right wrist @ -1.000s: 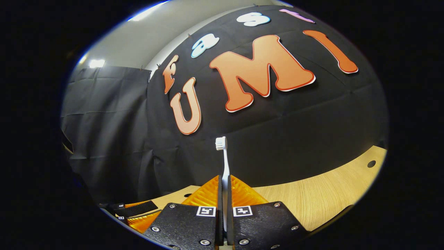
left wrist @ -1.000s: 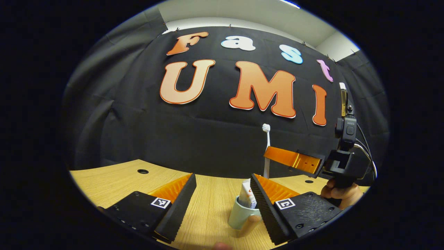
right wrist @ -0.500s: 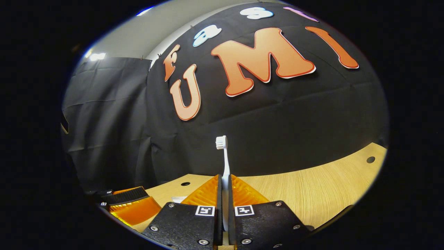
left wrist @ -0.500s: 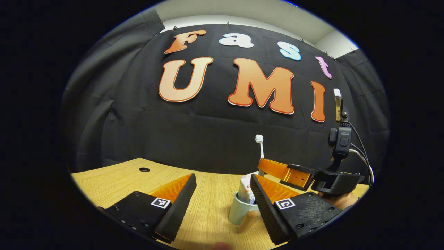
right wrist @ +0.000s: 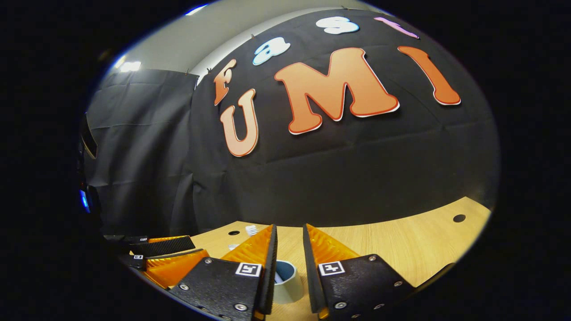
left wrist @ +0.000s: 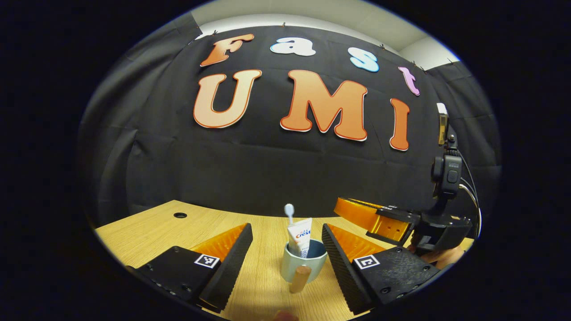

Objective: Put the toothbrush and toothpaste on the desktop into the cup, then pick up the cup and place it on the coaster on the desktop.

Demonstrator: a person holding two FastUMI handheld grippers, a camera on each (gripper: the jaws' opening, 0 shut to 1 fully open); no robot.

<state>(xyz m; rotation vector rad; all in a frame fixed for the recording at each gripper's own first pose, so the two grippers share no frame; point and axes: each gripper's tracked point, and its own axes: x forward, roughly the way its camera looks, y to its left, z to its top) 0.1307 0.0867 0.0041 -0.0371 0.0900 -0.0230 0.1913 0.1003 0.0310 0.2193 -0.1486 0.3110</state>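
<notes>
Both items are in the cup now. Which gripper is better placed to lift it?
Probably left: the open left gripper frames the pale green ceramic cup, its wooden handle facing it. The right gripper hovers above the rim.

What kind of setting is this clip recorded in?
Likely a staged recording booth, not a bathroom: black cloth wall, bare light wooden desktop, and a pale green cup set between hand-held grippers.

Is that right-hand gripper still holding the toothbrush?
Apart. In the right gripper view its fingers stand open with nothing between them, above the cup. In the left gripper view the toothbrush stands in the cup beside the toothpaste.
</notes>
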